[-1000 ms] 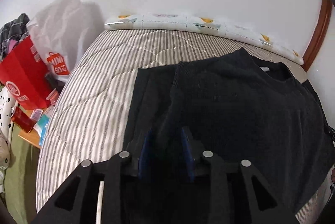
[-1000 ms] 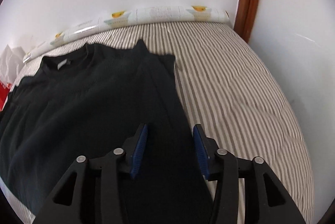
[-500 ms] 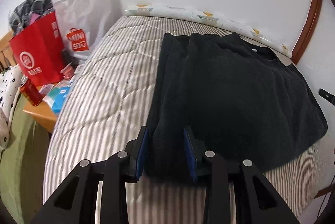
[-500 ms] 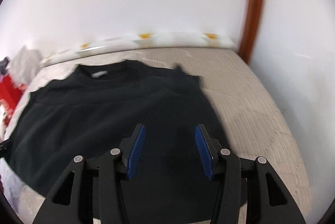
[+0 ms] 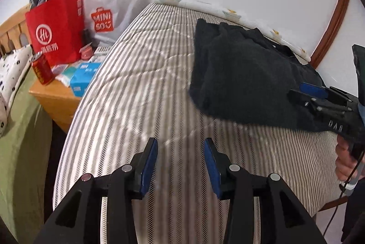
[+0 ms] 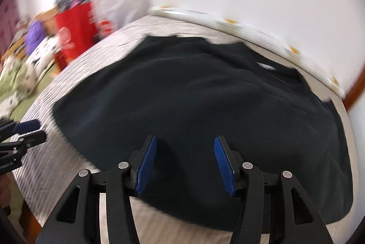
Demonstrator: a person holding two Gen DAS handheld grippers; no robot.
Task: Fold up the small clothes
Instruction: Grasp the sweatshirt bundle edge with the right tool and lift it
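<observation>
A black knit top (image 5: 246, 75) lies on the striped bed cover (image 5: 136, 88), its sides folded inward; it fills the middle of the right wrist view (image 6: 194, 102). My left gripper (image 5: 180, 161) is open and empty over bare striped cover, left of and nearer than the top. My right gripper (image 6: 184, 164) is open and empty, just above the top's near hem. The right gripper also shows at the right edge of the left wrist view (image 5: 319, 95), and the left gripper at the left edge of the right wrist view (image 6: 25, 132).
A red paper bag (image 5: 57, 27) and a white MINISO bag (image 5: 109, 11) stand left of the bed on a wooden bedside table (image 5: 57, 95) with a red can (image 5: 42, 69) and small boxes. A white patterned bolster (image 5: 228, 12) lines the far wall.
Both grippers have pulled back toward the bed's near edge and swung left. The left gripper has come off the top's left edge and opened wider; the right view is motion-blurred.
</observation>
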